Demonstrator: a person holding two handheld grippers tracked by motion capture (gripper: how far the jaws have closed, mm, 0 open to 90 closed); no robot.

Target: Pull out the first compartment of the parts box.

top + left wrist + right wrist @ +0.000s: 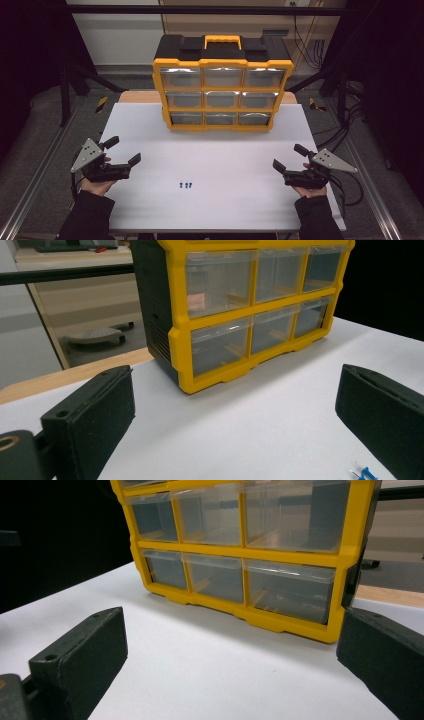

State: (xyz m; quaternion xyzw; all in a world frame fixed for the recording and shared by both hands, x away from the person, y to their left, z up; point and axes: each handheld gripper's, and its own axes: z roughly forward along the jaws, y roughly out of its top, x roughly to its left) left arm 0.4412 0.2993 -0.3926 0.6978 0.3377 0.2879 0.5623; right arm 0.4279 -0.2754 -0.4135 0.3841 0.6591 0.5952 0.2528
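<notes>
Three small blue pieces (185, 185) are seen lying in a tight row on the white surface (210, 210), near its front edge and a little left of centre, between the two grippers but well apart from each. Each piece is bright blue with what looks like a thin pale pin at one end; finer detail is too small to be told. One of them (364, 473) is caught at the bottom edge of the left gripper view, just beside the inner face of one black jaw.

No piece is touched or held. The left gripper (122, 151) is held over the surface's left edge with its jaws spread wide and nothing between them. The right gripper (290, 157) is held near the right edge, likewise wide open and empty. Both are pointed towards the back of the surface.

At the back, a yellow-framed organiser (222, 95) with a black body and yellow handle is set upright; nine clear drawers are arranged in three rows of three. A wooden board (135, 97) is visible beneath the white sheet. Around the surface, a dark metal frame (200, 10), grey floor (40, 130) and loose cables (345, 135) are seen.
</notes>
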